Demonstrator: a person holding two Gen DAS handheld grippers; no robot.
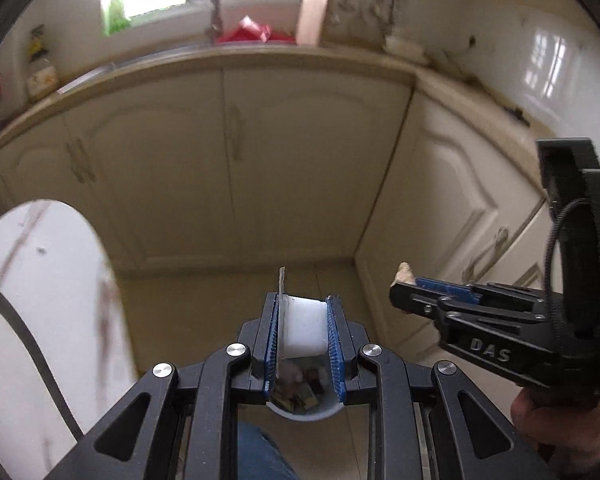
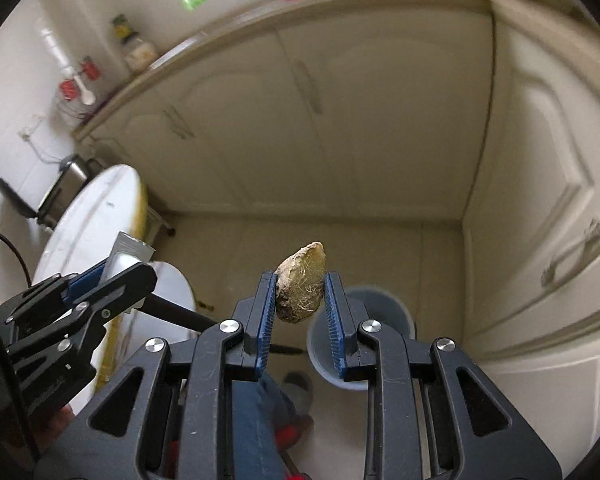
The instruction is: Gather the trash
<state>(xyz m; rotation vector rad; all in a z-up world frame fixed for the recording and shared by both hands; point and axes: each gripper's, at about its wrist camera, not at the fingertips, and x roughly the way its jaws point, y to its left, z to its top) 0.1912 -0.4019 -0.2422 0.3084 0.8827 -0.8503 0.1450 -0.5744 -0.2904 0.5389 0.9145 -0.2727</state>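
**Both tongs loaded and hovering over the bin**

Nearest the left wrist camera, the left tongs [image 1: 302,336] are clamped on a small white plastic cup [image 1: 304,330] with a peeled foil lid sticking up along one pad. Directly beneath them, seen through the gap between the fingers, sits the grey bin [image 1: 306,410] on the kitchen floor, with scraps and wrappers already lying inside it. In the right wrist view the right tongs [image 2: 300,300] grip a brown, fibrous fruit stone [image 2: 300,284] by its sides, its pointed end up. The bin [image 2: 396,308] shows just behind and to the right of that stone, partly hidden by the right finger.

Judging from this, the pick-up part is finished for these two pieces: both are off any desk and held above or close beside the bin. What is left is to let them go, the cup looking already lined up over the bin's mouth, the stone perhaps needing a small shift towards the bin first. Whether more trash waits elsewhere cannot be told; the round white tabletop [image 2: 96,216] left of the bin looks bare where it shows.

The only readable writing is "DAS", in raised letters on the body of the right tongs as seen from the left wrist camera. Labels on the jars on the desk beyond the bin are too blurred to read.
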